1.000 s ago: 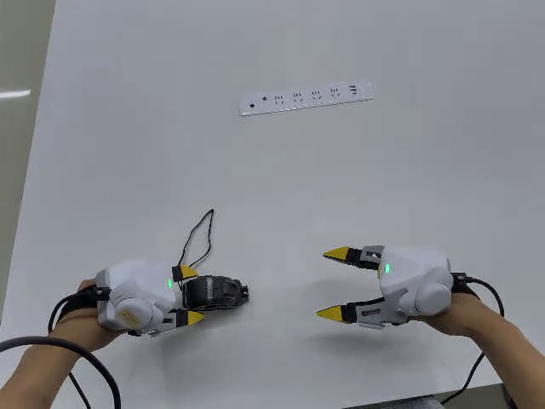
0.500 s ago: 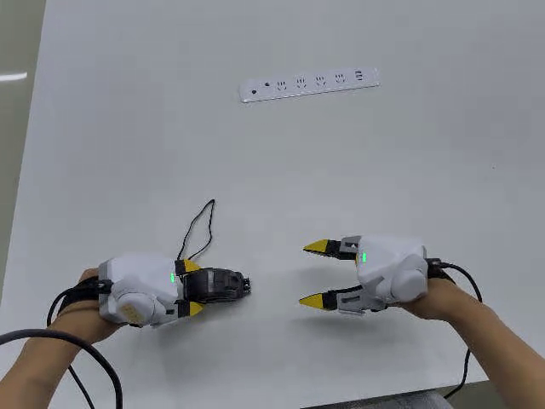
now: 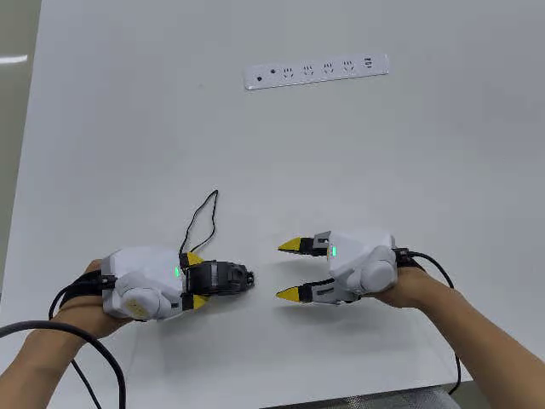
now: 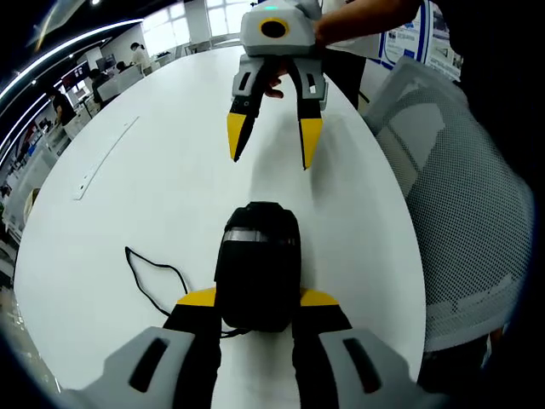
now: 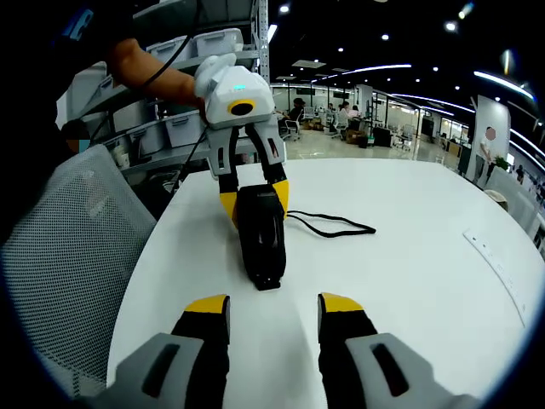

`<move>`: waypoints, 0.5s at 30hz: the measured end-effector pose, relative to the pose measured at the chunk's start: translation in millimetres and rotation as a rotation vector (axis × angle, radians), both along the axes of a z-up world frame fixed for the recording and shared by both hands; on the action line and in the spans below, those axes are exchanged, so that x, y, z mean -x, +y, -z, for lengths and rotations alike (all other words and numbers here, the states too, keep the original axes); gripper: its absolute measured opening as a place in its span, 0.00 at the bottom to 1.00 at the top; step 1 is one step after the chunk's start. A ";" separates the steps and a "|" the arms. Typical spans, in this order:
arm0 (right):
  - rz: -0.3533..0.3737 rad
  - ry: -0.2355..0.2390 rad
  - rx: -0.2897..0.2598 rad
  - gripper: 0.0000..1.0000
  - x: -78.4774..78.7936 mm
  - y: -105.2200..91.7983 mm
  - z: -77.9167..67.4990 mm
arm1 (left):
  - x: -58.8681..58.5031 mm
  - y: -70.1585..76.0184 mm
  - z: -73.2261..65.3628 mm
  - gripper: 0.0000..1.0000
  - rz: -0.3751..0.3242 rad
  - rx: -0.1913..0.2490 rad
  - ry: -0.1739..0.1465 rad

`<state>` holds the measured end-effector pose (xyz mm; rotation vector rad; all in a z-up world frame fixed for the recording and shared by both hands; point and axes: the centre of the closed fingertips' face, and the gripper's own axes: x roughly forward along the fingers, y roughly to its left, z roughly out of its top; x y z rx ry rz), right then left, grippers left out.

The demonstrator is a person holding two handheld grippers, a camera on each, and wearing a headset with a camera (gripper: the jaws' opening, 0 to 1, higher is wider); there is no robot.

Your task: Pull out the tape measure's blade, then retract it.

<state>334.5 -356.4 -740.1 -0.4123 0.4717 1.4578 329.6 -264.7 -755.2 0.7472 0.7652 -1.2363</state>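
A black tape measure [image 3: 220, 278] rests on the white table, its thin black wrist cord [image 3: 201, 223] trailing away behind it. My left gripper [image 3: 193, 280] is shut on the case, yellow tips pressing both sides; in the left gripper view the tape measure [image 4: 259, 264] fills the space between the left gripper [image 4: 258, 300] tips. My right gripper [image 3: 290, 269] stands open a short way to the right, pointing at the case's front end. In the right gripper view the right gripper [image 5: 274, 306] faces the tape measure [image 5: 261, 233], with a small gap left. No blade is out.
A white power strip [image 3: 317, 71] lies at the far side of the table [image 3: 426, 170]. The near table edge runs just below both hands. A grey mesh chair [image 4: 460, 196] stands beside the table. Black cables [image 3: 60, 341] hang from the left hand.
My right gripper has moved left toward the tape measure, closing most of the distance. The left gripper keeps its hold on the case in the same place.
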 end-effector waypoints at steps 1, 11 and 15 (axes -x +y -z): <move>-0.001 0.004 0.001 0.40 0.2 1.7 1.0 | -0.1 -0.1 -0.1 0.27 -0.001 0.000 0.000; -0.036 0.001 0.007 0.31 0.5 18.4 13.2 | -1.0 -0.7 -1.4 0.27 -0.022 0.015 0.003; -0.050 -0.015 0.006 0.25 0.3 24.4 16.0 | -1.2 -1.1 -1.8 0.26 -0.028 0.027 -0.001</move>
